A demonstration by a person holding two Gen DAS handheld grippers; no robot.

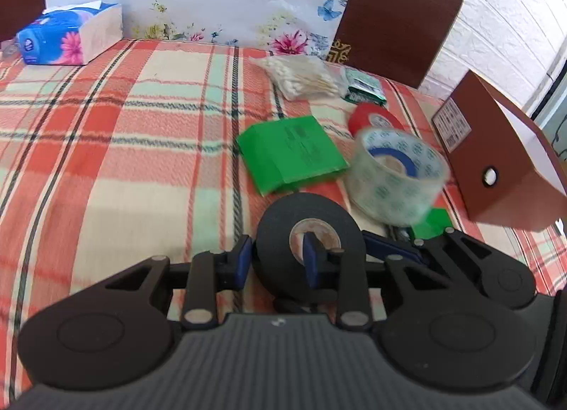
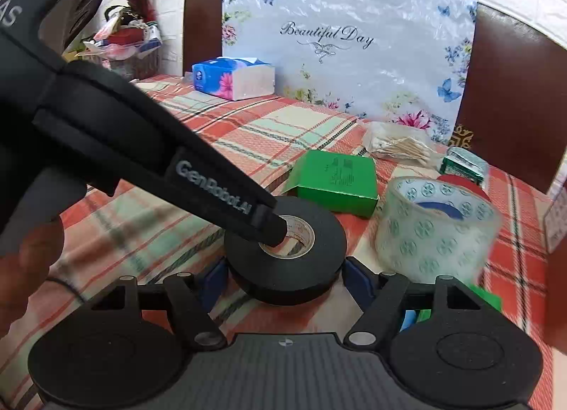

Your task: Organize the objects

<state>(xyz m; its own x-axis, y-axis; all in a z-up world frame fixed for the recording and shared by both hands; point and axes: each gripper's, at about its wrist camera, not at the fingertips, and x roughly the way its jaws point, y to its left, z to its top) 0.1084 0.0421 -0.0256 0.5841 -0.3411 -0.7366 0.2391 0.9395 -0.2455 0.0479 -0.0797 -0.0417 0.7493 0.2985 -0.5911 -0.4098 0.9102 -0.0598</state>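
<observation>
A black tape roll (image 1: pixel 308 232) (image 2: pixel 287 250) lies on the plaid cloth. My left gripper (image 1: pixel 276 257) is shut on its wall, one finger outside and one finger (image 1: pixel 310 257) in the core hole; its finger (image 2: pixel 269 229) shows reaching into the hole in the right wrist view. My right gripper (image 2: pixel 283 277) is open, its blue pads either side of the roll. A clear tape roll (image 1: pixel 397 176) (image 2: pixel 436 232), blurred, stands just right of it. A red tape roll (image 1: pixel 374 119) (image 2: pixel 464 185) lies behind that. A green box (image 1: pixel 290 153) (image 2: pixel 336 179) lies beyond.
A bag of cotton swabs (image 1: pixel 301 78) (image 2: pixel 400 146) and a green packet (image 1: pixel 365 85) (image 2: pixel 462 162) lie further back. A tissue pack (image 1: pixel 67 36) (image 2: pixel 234 78) sits far left. A brown box (image 1: pixel 496 158) stands at the right. Chairs (image 1: pixel 397 16) stand behind the table.
</observation>
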